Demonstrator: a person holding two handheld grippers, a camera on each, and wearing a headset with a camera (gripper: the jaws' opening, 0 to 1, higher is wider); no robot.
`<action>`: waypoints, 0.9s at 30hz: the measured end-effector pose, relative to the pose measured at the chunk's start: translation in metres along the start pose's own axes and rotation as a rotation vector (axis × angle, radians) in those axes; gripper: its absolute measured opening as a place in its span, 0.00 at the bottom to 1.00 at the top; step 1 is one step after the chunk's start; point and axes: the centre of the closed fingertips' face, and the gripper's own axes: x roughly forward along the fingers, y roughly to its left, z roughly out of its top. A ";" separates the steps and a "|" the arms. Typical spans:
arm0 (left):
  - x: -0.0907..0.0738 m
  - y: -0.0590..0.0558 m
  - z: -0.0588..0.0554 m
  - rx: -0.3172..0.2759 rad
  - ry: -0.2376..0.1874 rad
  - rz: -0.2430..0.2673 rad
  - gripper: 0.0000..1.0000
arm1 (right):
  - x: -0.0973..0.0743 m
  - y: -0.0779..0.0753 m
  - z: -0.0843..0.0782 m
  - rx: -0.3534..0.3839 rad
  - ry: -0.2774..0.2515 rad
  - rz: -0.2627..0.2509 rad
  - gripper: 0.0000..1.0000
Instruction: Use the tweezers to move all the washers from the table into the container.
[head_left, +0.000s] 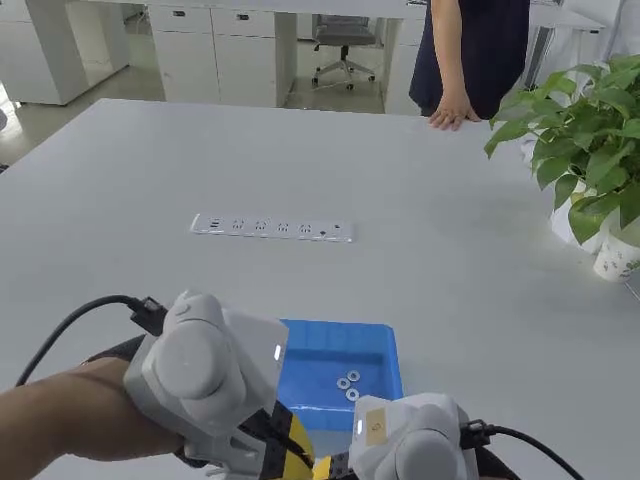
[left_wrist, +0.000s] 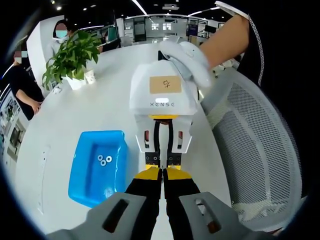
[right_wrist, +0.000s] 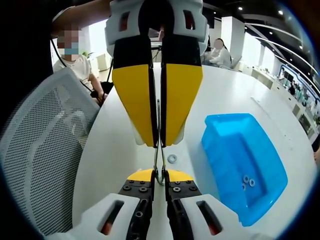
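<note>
Facing each other tip to tip over the table (head_left: 420, 200), the left claw (right_wrist: 157, 144) and the right claw (right_wrist: 159, 176) almost touch. Both claws are pressed together. The thin metal tweezers (right_wrist: 159, 157) run straight from between the yellow jaws of the left claw into the jaw tips of the right claw, so each claw pinches one part of the tweezers. One loose washer (right_wrist: 172, 158) lies flat on the table just beside the tweezers, in the right gripper view a little to the right of the place where the two claws meet. The blue container (right_wrist: 235, 145) stands near, on the right of the right claw and on the left of the left claw, apart from both. Three washers (left_wrist: 104, 160) lie close together on its floor. In the head view the container is just beyond both claws, and a white power strip (head_left: 272, 228) lies farther beyond it. A green plant (head_left: 590, 130) stands far to the right, and a person's hand (head_left: 455, 117) rests on the far edge of the table. A mesh chair (right_wrist: 45, 150) is on the left of the right claw.
</note>
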 end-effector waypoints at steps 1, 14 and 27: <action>0.000 0.000 0.000 0.001 0.001 -0.001 0.05 | 0.000 0.000 0.000 -0.002 0.001 0.001 0.09; -0.006 -0.001 0.006 0.000 -0.013 -0.001 0.05 | -0.006 0.001 0.005 -0.011 -0.003 -0.001 0.09; -0.018 -0.001 0.018 0.017 -0.016 -0.004 0.05 | -0.019 0.001 0.018 -0.021 -0.021 -0.017 0.09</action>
